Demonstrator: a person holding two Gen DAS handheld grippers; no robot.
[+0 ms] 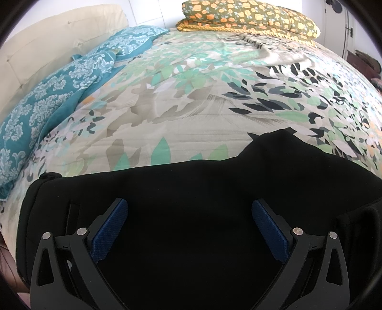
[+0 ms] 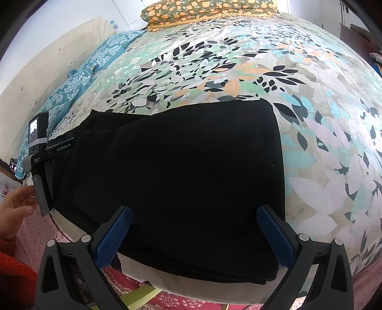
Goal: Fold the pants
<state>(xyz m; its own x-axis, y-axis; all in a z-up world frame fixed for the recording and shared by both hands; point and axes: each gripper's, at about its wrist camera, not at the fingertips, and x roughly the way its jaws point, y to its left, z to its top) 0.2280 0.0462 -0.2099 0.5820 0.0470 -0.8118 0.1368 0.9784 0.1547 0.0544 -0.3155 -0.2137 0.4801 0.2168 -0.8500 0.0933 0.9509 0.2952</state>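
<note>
Black pants (image 2: 181, 171) lie folded in a broad block on the near edge of the floral bedspread (image 2: 262, 71). In the left wrist view the pants (image 1: 191, 186) fill the lower half. My left gripper (image 1: 190, 207) is open just above the pants, blue pads spread wide, holding nothing. My right gripper (image 2: 194, 214) is open over the near edge of the pants, also empty. The left gripper's body (image 2: 39, 152) shows at the pants' left end in the right wrist view, with the person's hand (image 2: 16, 205) beside it.
Teal patterned pillows (image 1: 55, 90) lie along the cream headboard (image 1: 47, 43) at left. A folded orange-flower quilt (image 1: 248, 19) sits at the far side of the bed. The bed edge, a pink floor covering (image 2: 181, 300) and a green stool part lie below the pants.
</note>
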